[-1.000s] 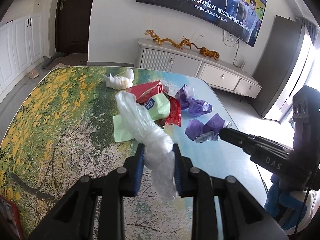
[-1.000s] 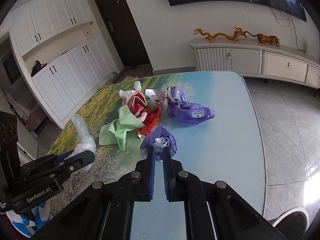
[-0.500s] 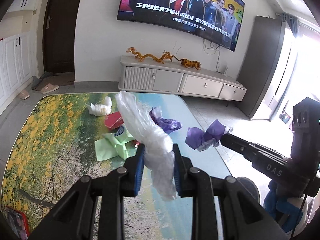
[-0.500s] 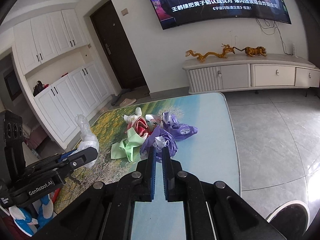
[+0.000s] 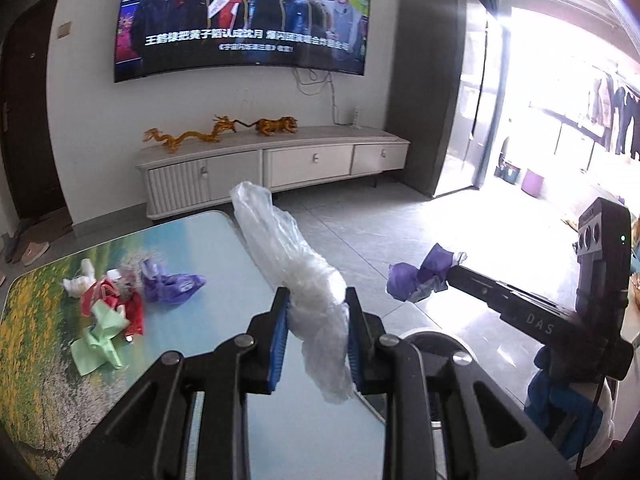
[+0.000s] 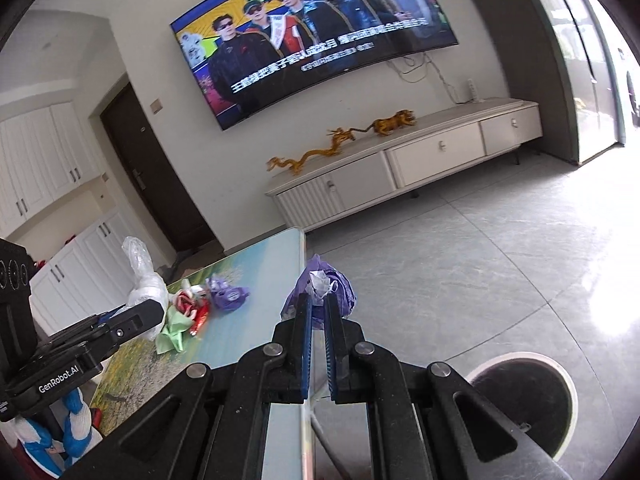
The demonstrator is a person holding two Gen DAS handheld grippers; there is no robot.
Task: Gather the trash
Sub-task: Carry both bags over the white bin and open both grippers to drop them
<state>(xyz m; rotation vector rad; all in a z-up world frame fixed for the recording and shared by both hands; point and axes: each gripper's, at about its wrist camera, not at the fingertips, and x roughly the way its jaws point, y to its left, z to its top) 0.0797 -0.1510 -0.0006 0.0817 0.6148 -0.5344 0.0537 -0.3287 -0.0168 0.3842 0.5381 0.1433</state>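
Observation:
My left gripper (image 5: 317, 300) is shut on a crumpled clear plastic bag (image 5: 296, 272), held above the table's right edge. My right gripper (image 6: 316, 300) is shut on a crumpled purple wrapper (image 6: 340, 288), lifted past the table edge over the floor; the same purple wrapper (image 5: 416, 280) shows in the left wrist view at the right gripper's tip. On the table (image 5: 224, 248) lies a pile of trash: a purple wrapper (image 5: 172, 286), a red wrapper (image 5: 134, 312), a green paper (image 5: 100, 332) and a white tissue (image 5: 76, 284).
A round bin (image 6: 520, 404) with a dark opening stands on the grey floor at the lower right of the right wrist view; its white rim (image 5: 432, 338) shows beside the table. A white TV cabinet (image 5: 272, 168) with golden dragon figures lines the far wall.
Both grippers have lifted and swung right, away from the trash pile, carrying the clear bag and the purple wrapper past the table's edge. The floor and bin have come into view.

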